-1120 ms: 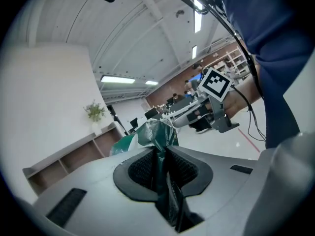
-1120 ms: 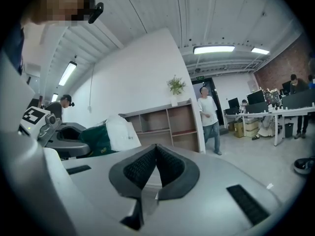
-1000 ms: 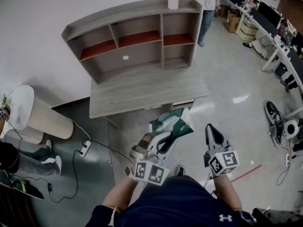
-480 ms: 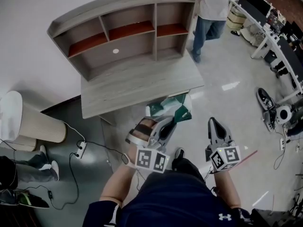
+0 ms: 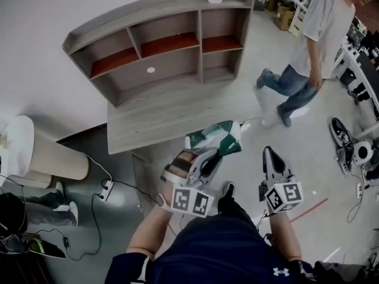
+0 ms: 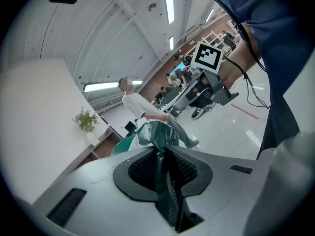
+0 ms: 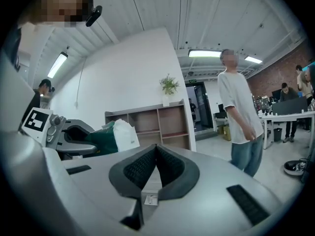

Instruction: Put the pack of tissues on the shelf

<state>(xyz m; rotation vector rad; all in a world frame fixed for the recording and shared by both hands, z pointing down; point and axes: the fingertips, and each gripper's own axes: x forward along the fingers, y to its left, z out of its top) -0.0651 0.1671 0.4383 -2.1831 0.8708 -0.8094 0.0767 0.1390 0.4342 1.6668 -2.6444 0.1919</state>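
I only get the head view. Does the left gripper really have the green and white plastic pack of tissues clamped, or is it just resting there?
Observer: In the left gripper view, the left gripper has its fingers shut on a fold of the green and white plastic pack of tissues; the wrapper runs down between them.
Operator: And the right one, anything in it?
Observer: The right gripper view shows the right gripper with its fingers together and nothing between them.
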